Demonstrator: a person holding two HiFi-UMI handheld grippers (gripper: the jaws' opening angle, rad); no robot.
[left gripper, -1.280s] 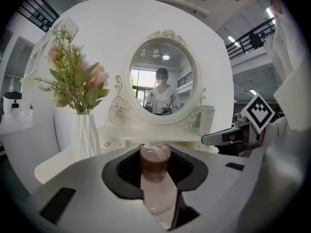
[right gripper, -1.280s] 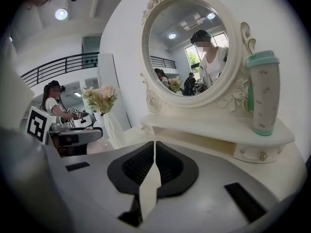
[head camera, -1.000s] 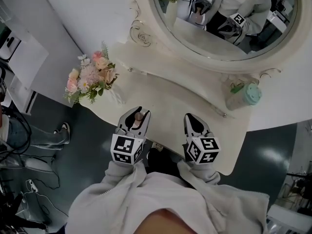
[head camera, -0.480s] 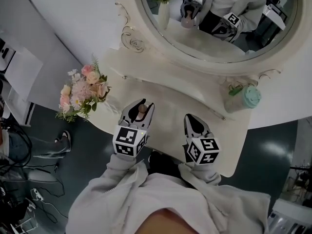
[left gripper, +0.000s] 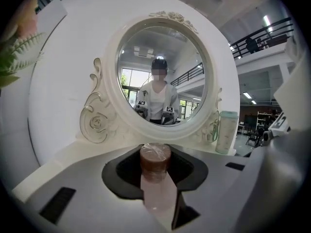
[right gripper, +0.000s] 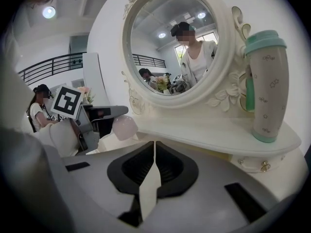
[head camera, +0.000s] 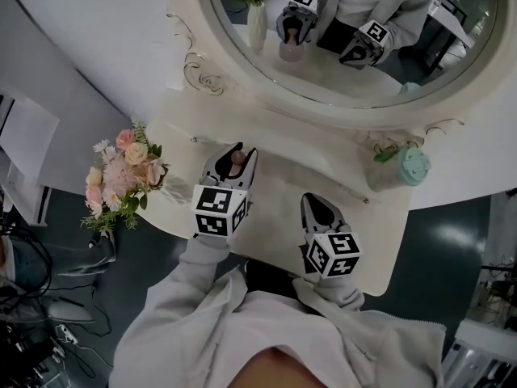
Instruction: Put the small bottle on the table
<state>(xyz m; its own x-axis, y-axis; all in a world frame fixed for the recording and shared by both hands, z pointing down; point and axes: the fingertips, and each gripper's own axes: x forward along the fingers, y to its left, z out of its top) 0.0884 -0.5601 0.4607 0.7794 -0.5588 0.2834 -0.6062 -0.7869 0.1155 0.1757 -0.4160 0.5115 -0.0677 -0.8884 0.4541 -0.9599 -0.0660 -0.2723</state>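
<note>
Small bottle [left gripper: 156, 188] is my concern: below the oval mirror [head camera: 347, 63], over the white bench [head camera: 283, 180], my left tongs [left gripper: 156, 178] grip its pink body, brown cap [left gripper: 155, 155] up, jaws partly closed. My right tongs [right gripper: 154, 171] are shut tight on nothing near the bench's front edge.

**Small bottle in my left tool, over the cream counter**

Looking steeply down, I see my left tool [head camera: 239, 152] clamped on the small bottle [head camera: 237, 160], its brown cap showing between the jaws, over the left part of the counter [head camera: 275, 200] in front of the oval mirror [head camera: 339, 113]. I cannot tell whether the bottle touches the surface. My right tool [head camera: 314, 202] sits apart to the right, nearer the front edge, jaws together and empty. Pink and cream flowers [head camera: 121, 176] stand at the counter's left end. A mint-lidded tumbler [head camera: 400, 166] stands at its right, just under the mirror frame. The glass reflects both tools and the bottle.
</note>
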